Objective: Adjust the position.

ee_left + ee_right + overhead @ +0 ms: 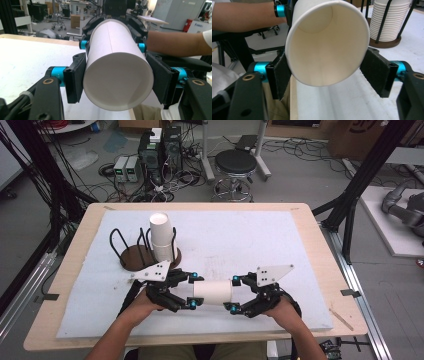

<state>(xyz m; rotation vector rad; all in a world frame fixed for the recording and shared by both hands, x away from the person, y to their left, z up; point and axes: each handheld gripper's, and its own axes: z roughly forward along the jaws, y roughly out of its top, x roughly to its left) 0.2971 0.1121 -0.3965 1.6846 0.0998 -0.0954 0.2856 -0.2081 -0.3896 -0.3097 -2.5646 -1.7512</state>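
White paper cup [212, 291] level btwn both hands: left tongs [194, 290] clamped on base, right tongs [232, 293] gripping rim.

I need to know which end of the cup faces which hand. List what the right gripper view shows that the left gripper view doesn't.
Right gripper view: the paper cup turns its open mouth and hollow inside to the camera, and a stack of cups stands in a wire holder behind it. Left gripper view: the cup's closed bottom faces the camera. Both: the same cup lying level, with black pads against two sides.
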